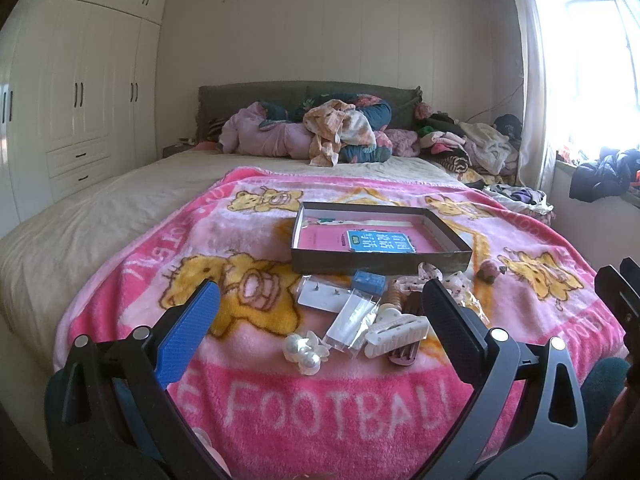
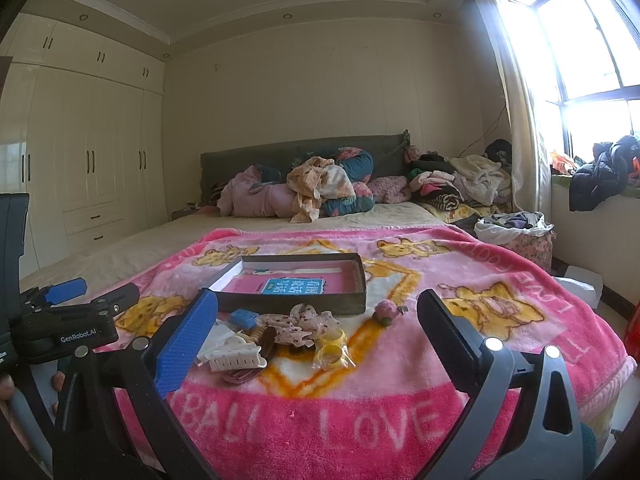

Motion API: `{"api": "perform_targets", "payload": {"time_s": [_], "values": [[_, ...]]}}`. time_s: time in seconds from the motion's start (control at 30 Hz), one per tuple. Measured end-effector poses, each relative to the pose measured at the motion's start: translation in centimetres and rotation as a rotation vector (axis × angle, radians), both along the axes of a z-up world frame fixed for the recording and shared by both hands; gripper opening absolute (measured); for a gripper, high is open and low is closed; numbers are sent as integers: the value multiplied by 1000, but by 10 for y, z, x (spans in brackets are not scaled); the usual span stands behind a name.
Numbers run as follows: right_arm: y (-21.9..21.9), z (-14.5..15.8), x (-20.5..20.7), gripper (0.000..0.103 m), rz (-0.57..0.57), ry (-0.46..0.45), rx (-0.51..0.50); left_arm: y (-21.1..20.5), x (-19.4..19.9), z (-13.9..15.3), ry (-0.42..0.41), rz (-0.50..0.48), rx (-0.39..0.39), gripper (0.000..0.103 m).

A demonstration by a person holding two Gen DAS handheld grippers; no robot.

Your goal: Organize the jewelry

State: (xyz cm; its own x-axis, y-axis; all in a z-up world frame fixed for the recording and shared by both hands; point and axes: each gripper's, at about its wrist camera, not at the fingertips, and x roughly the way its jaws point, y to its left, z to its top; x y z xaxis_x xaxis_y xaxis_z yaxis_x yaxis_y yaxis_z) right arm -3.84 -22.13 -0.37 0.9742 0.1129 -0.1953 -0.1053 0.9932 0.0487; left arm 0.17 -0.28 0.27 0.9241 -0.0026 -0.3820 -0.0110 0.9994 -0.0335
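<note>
A shallow dark box [image 1: 376, 265] [image 2: 296, 302] with a pink and blue book inside lies on the pink blanket. In front of it lies a heap of accessories: a white claw clip [image 1: 396, 336] [image 2: 230, 356], a pearl clip [image 1: 302, 354], an earring card [image 1: 324, 294], a clear packet [image 1: 352, 320], a small blue box [image 1: 370, 282] [image 2: 244, 318], a dotted scrunchie [image 2: 300, 326], a yellow ring in a bag [image 2: 332, 348], and a strawberry clip [image 1: 489, 272] [image 2: 386, 312]. My left gripper [image 1: 320, 308] is open above the heap. My right gripper [image 2: 318, 316] is open, near it.
The pink cartoon blanket [image 1: 320, 404] covers the near end of a bed. Piled bedding and clothes [image 1: 328, 132] lie at the headboard. White wardrobes [image 1: 80, 100] stand at the left. A window sill with clothes [image 1: 600, 172] is at the right.
</note>
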Motion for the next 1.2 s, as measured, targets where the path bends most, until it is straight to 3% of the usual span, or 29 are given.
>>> {"api": "perform_targets", "payload": {"time_s": [1.2], "values": [[-4,-2,5,97,-9,11,15,-4,4,2,6,-9,1,92]]}}
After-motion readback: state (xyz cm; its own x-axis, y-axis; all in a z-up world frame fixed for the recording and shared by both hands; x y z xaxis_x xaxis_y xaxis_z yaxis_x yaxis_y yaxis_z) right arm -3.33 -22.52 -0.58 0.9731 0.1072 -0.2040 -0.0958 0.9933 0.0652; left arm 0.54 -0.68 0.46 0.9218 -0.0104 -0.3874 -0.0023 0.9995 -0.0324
